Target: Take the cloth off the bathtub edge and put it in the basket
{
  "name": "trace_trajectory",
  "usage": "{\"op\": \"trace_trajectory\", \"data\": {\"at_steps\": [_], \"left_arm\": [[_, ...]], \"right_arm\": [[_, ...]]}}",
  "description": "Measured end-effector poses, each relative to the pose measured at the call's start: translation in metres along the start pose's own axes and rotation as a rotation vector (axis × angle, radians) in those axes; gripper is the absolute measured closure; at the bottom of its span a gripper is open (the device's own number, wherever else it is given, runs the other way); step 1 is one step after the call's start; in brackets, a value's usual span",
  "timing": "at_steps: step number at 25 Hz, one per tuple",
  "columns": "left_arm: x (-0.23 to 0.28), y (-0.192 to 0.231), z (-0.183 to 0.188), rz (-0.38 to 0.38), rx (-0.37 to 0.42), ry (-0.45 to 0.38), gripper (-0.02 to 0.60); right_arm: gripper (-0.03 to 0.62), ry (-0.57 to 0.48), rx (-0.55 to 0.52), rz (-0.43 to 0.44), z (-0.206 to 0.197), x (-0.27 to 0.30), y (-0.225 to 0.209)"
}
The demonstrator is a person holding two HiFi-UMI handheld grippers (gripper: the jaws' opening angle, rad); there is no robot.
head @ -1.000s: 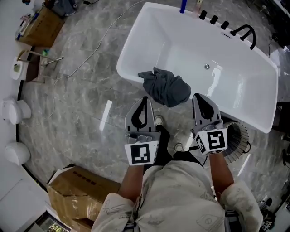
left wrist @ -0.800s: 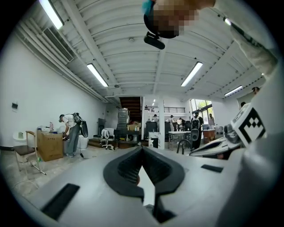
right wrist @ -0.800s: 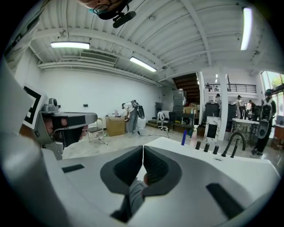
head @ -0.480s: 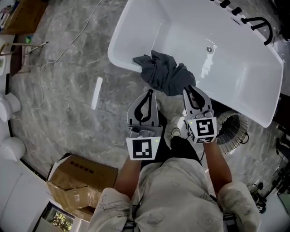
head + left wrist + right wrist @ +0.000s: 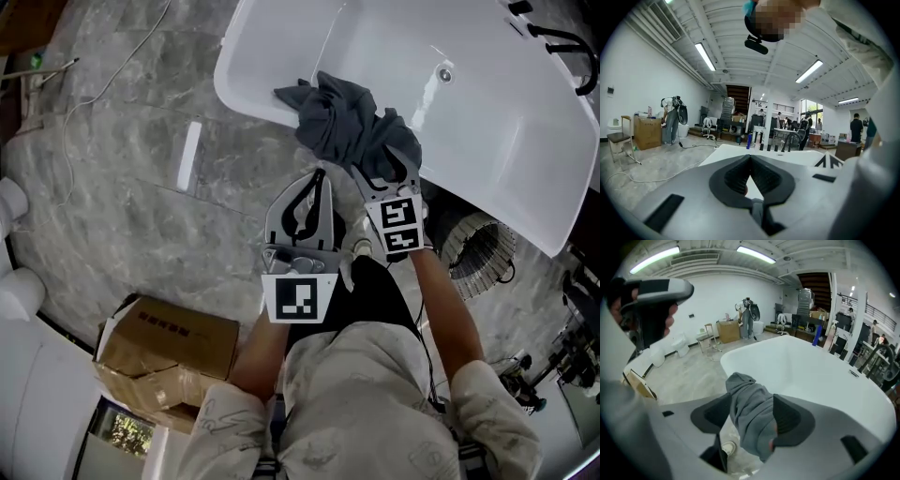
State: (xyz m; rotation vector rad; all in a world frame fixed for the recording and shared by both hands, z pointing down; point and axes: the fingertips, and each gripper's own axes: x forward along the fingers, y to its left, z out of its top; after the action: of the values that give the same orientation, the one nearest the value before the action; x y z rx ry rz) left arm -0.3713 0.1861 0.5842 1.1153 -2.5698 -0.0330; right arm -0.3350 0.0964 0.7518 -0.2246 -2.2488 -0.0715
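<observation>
Held the grey left gripper [image 5: 320, 178] shut, empty. Had just spread the jaws of the right gripper [image 5: 385, 167] astride the crumpled dark grey cloth [image 5: 339, 131] draped over the near rim of the white bathtub [image 5: 246, 101]. Best closed deep on a thick fold, then lifted clear toward the round wire basket [image 5: 489, 246].

The cloth [image 5: 342, 131] is dark grey, the bathtub [image 5: 487, 122] plain white, the floor [image 5: 122, 197] grey-veined marble, the box [image 5: 164, 342] brown.
</observation>
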Motion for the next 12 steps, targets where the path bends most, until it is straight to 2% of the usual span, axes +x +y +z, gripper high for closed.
{"op": "trace_trajectory", "data": {"at_steps": [4, 8, 12], "left_arm": [[0.004, 0.015, -0.014, 0.004, 0.007, 0.018, 0.586], [0.005, 0.031, -0.026, 0.009, 0.017, 0.066, 0.586], [0.007, 0.050, -0.028, 0.040, -0.031, 0.056, 0.586]], "right_arm": [[0.290, 0.138, -0.053, -0.037, -0.027, 0.041, -0.003], [0.263, 0.292, -0.182, -0.059, -0.052, 0.073, -0.005], [0.249, 0.382, -0.289, -0.063, -0.069, 0.100, -0.004]]}}
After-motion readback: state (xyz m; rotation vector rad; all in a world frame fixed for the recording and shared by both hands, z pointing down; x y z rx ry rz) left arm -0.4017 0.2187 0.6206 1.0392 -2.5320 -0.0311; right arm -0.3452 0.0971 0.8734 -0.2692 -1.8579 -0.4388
